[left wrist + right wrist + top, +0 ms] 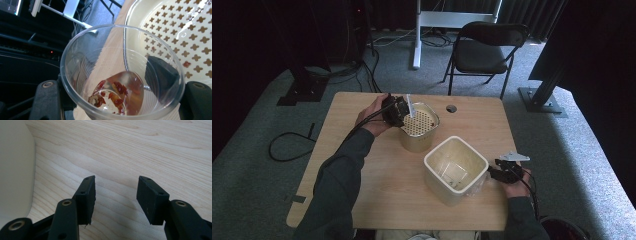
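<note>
Clear plastic cup [122, 75]: clamped between the left tool's [396, 111] jaws, tilted over the perforated strainer basket [419, 121], red berries and liquid inside.
Right tool [116, 195]: jaws apart, gripping nothing, above the worktop [125, 150], just beside the cream container [455, 170].
</note>
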The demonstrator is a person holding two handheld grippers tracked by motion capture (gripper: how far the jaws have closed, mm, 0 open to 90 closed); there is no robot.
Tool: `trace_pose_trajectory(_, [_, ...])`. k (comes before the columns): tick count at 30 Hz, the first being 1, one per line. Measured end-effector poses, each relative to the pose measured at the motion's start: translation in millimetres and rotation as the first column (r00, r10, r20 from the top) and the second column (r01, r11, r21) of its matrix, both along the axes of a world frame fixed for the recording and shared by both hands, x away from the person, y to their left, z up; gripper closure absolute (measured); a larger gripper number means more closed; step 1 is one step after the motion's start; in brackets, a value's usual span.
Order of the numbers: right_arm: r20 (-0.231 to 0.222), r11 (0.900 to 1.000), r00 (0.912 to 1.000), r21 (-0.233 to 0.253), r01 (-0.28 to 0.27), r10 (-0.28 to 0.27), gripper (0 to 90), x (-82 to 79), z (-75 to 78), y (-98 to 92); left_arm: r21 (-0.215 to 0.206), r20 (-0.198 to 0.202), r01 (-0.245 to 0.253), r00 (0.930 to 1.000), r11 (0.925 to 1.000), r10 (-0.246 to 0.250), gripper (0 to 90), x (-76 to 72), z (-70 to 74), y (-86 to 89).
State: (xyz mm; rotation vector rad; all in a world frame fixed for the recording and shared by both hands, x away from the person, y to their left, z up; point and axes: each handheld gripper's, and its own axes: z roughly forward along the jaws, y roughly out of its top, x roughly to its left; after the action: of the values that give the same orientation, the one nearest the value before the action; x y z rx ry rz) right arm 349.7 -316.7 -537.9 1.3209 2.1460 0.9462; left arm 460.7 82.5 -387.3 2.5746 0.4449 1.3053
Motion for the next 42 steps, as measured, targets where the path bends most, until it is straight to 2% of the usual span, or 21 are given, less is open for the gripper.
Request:
trace_pose_trajectory(4, [-0.001,1.000,1.0000,-0.003,-0.001,0.001,48.7,0.0,-0.5,-0.3,0.089,0.030,0.004,0.9995,0.9961,-0.007,35.1,-0.8,-3.7,-5.8])
trace_pose_trajectory(8, [-0.002,1.000,1.0000,-0.003,0.001,-0.001,48.7,-0.3,-0.7,-0.7,0.177,0.054,0.015,0.9982,0.9841,-0.025,36.0,-2.6,-6.8,-10.4])
trace_pose_trajectory(11, [-0.004,1.000,1.0000,-0.004,0.001,-0.001,48.7,-0.4,-1.1,-0.8,0.250,0.064,0.029,0.9968,0.9679,-0.047,36.0,-3.0,-9.2,-12.5])
trace_pose_trajectory(14, [-0.007,1.000,1.0000,-0.003,0.001,-0.001,48.7,-0.7,-1.3,-0.5,0.295,0.073,0.037,0.9954,0.9547,-0.061,36.0,-3.7,-9.7,-13.9])
trace_pose_trajectory(19, [-0.007,1.000,1.0000,-0.005,-0.001,0.001,48.7,-0.5,-1.8,0.0,0.401,0.083,0.039,0.9935,0.9153,-0.078,36.1,-3.5,-11.7,-15.3])
trace_pose_trajectory(22, [-0.007,1.000,1.0000,-0.006,0.000,0.000,48.7,-0.5,-1.9,-0.1,0.433,0.089,0.034,0.9928,0.9006,-0.080,36.4,-3.4,-12.8,-15.5])
trace_pose_trajectory(24, [-0.007,1.000,1.0000,-0.006,-0.001,0.001,48.7,-0.4,-2.0,0.0,0.439,0.090,0.034,0.9925,0.8980,-0.082,36.5,-3.6,-14.2,-15.5])
trace_pose_trajectory(26, [-0.008,1.000,1.0000,-0.006,-0.001,0.001,48.8,-0.4,-2.1,0.0,0.459,0.091,0.036,0.9921,0.8877,-0.087,36.7,-3.3,-15.0,-15.9])
trace_pose_trajectory(40, [-0.013,1.000,0.9999,-0.006,-0.002,0.002,49.0,0.0,-2.9,-0.2,0.509,0.118,0.033,0.9872,0.8601,-0.108,37.2,-5.0,-15.6,-15.9])
trace_pose_trajectory(42, [-0.013,1.000,0.9999,-0.006,-0.002,0.002,48.9,0.1,-3.1,-0.3,0.526,0.122,0.034,0.9858,0.8498,-0.115,37.3,-5.2,-16.1,-16.1])
